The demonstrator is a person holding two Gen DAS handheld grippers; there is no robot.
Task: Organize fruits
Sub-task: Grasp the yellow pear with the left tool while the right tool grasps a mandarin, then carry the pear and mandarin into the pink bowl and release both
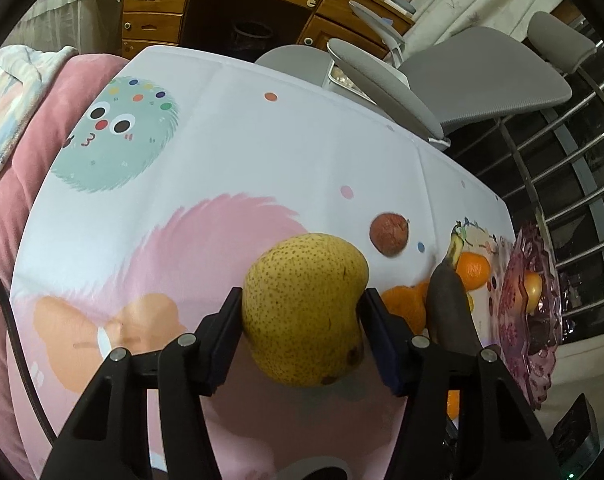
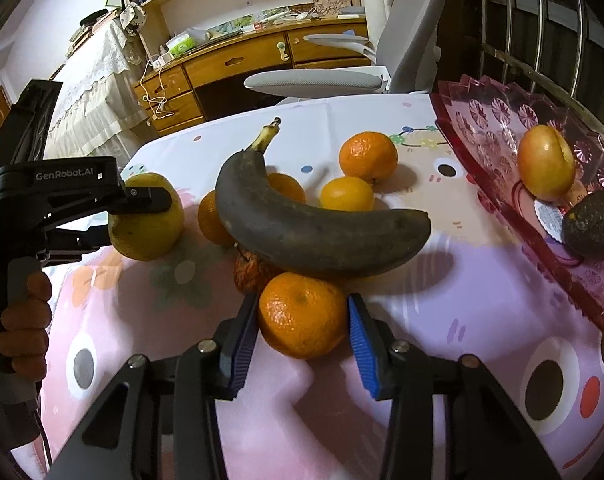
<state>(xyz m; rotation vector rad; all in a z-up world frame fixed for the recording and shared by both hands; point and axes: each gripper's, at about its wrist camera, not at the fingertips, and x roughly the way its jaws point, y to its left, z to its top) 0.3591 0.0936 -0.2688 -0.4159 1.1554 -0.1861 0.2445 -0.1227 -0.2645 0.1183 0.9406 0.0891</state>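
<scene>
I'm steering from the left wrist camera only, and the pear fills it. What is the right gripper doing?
Observer: The right gripper has its blue pads against both sides of a mandarin at the near edge of the pile.
Operator: Is anything lying on that mandarin?
Observer: The blackened banana lies across the pile, with its underside right at the mandarin's top.
Operator: Is there room on the plate?
Observer: The pink glass plate holds a yellow-red round fruit and an avocado. Its far part is bare.
</scene>
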